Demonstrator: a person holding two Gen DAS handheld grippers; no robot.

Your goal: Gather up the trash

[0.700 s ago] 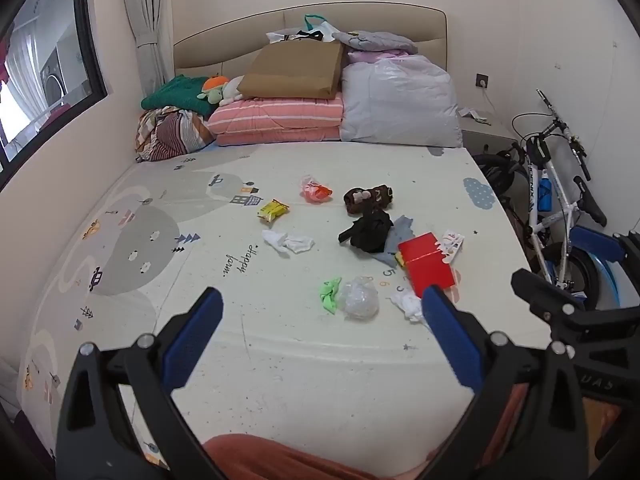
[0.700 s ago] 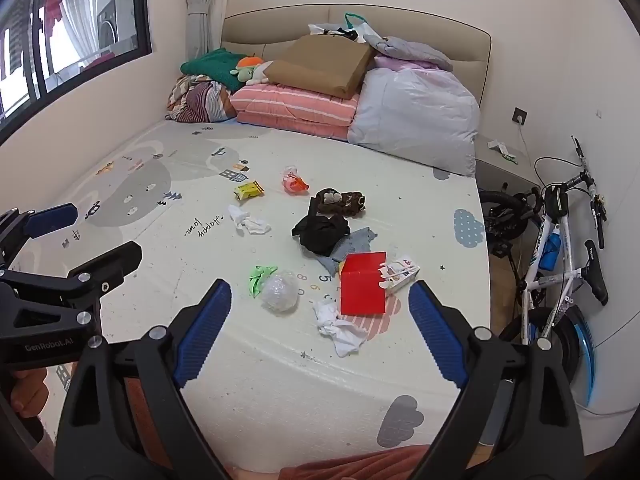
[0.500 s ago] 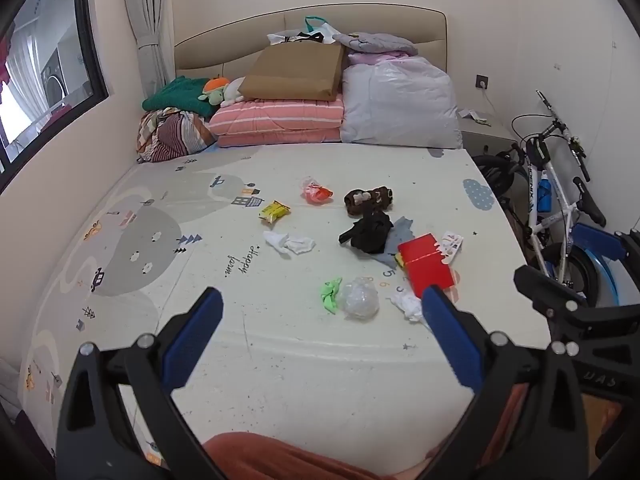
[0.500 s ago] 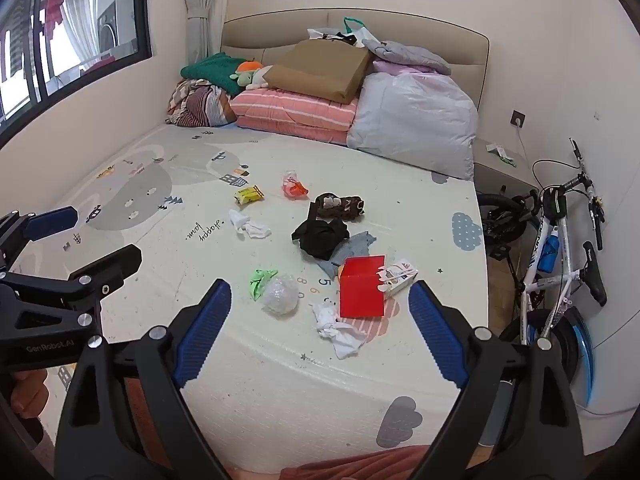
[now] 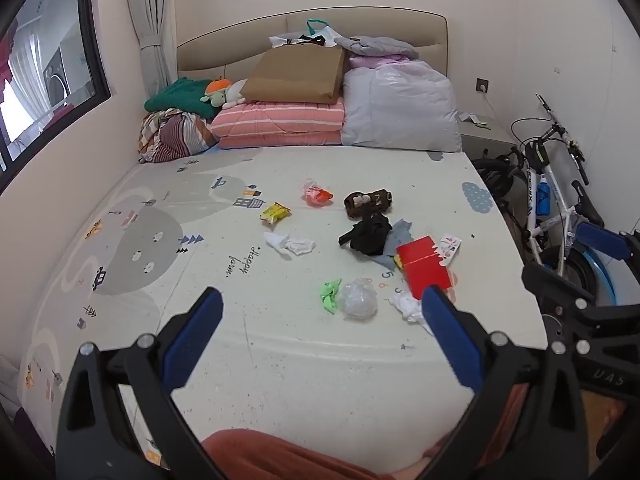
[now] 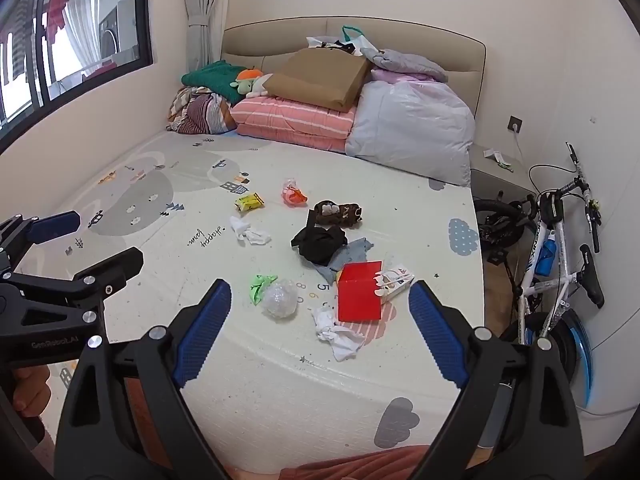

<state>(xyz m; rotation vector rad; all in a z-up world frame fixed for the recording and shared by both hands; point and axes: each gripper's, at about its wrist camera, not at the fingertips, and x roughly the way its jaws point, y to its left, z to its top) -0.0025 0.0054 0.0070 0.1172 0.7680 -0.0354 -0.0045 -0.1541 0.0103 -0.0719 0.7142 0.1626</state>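
- The trash lies scattered on the bed's printed mat (image 5: 168,264), mostly right of its middle and well ahead of both grippers.
- Nearest the foot end sit a clear crumpled plastic ball (image 5: 357,299) with a green wrapper (image 5: 329,296) touching its left side, and a crumpled white tissue (image 6: 336,330) just right of them.
- A red box (image 6: 359,292) lies flat beside the tissue, with a small white carton (image 6: 394,283) against its right edge.
- Behind the box, black cloth (image 6: 319,241) rests on a grey-blue cloth (image 6: 352,254), and a brown bundle (image 5: 368,201) sits just beyond.
- Farther left are a second white tissue (image 5: 290,243), a yellow snack wrapper (image 5: 274,213) and a pink-orange wrapper (image 5: 316,195).
- The left gripper (image 5: 322,334) hovers over the near edge of the mat, blue-padded fingers spread wide, nothing between them.
- The right gripper (image 6: 320,324) hangs beside it, fingers likewise wide apart and empty, aimed down toward the clear ball and red box.
- Folded bedding, a brown paper bag (image 5: 296,76) and a plush toy (image 5: 218,92) are stacked at the headboard.
- A white bicycle (image 6: 556,248) stands right of the bed; a window (image 6: 68,40) lines the left wall.
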